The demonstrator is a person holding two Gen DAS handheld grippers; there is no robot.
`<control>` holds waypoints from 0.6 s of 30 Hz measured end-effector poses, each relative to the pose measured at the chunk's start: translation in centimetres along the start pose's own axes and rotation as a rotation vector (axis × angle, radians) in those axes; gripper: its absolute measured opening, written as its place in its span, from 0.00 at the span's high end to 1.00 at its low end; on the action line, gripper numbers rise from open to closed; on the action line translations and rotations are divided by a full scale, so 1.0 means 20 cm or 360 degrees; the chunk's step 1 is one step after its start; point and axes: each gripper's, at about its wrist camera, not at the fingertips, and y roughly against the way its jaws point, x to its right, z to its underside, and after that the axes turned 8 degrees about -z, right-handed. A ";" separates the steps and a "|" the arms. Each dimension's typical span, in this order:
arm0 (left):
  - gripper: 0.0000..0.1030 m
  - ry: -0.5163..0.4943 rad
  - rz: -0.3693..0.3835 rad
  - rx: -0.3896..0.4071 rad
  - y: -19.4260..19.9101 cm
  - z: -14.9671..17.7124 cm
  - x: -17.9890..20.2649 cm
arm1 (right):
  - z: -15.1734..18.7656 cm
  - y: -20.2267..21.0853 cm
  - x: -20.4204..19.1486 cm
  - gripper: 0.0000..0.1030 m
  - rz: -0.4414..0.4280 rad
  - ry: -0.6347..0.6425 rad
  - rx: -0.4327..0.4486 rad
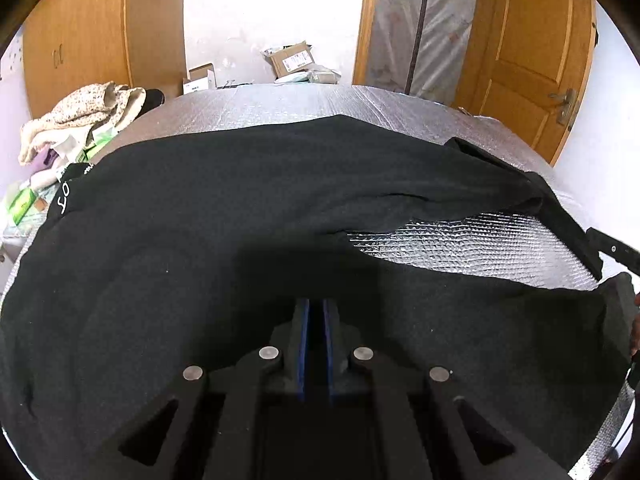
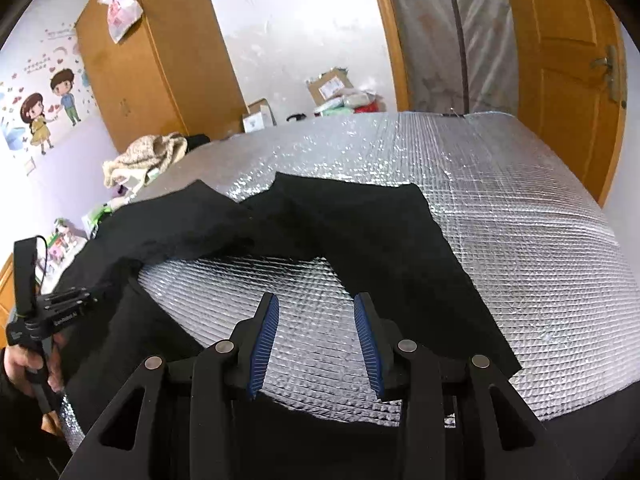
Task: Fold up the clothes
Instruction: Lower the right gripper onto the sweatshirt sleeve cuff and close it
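- Silver quilted mat (image 1: 280,104) covers the whole work surface. I cannot tell whether a bed or a tabletop lies under it. Wooden doors (image 1: 532,60) and cardboard boxes (image 1: 292,58) stand behind.
- A beige pile (image 1: 80,116) sits off the far left corner, clear of the folding area.
- The black garment (image 1: 240,200) lies spread across the mat. It is mostly flat, with a rumpled ridge running toward the right.
- From my right side it forks into two long strips with a wedge of bare mat between them. That wedge tells me the cloth is not yet squared up, so I judge the fold has hardly begun.
- My left tool (image 1: 317,304) hangs low over the broad dark part, tilted down. Its blue pads are almost together, with only a thin dark slit between them. Black on black, I cannot tell whether a pinch of cloth is caught there.
- In the right view that tool reaches the garment's left edge, and my hand (image 2: 24,364) grips its handle. That is a sensible place to steady or lift that side.
- My right tool (image 2: 316,300) is spread wide with nothing between the pads. It hovers over the bare wedge, just behind the near hem.
- I judge it is held open to drop onto an edge, probably the right strip or that near hem.
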 end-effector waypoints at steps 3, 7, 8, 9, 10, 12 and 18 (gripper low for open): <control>0.94 -0.0011 -0.0012 0.0002 0.00 0.00 0.01 | -0.02 -0.01 0.01 0.60 0.0033 0.0038 -0.0018; 0.94 0.0013 0.0019 -0.0001 0.00 -0.01 -0.02 | -0.05 0.01 0.04 0.60 0.0109 0.0105 -0.0013; 0.94 0.0018 0.0026 -0.0002 0.00 -0.01 -0.02 | -0.06 0.01 0.06 0.60 0.0124 0.0111 -0.0008; 0.94 0.0022 0.0031 -0.0002 0.00 -0.01 -0.03 | -0.07 0.02 0.07 0.60 0.0134 0.0114 -0.0004; 0.94 0.0024 0.0034 -0.0002 0.00 -0.01 -0.03 | -0.07 0.02 0.09 0.60 0.0146 0.0117 -0.0007; 0.94 0.0025 0.0037 -0.0003 0.00 0.00 -0.03 | -0.07 0.01 0.13 0.60 0.0177 0.0126 -0.0039; 0.94 0.0023 0.0031 -0.0004 0.00 -0.01 -0.02 | -0.05 -0.02 0.20 0.60 0.0213 0.0187 -0.0110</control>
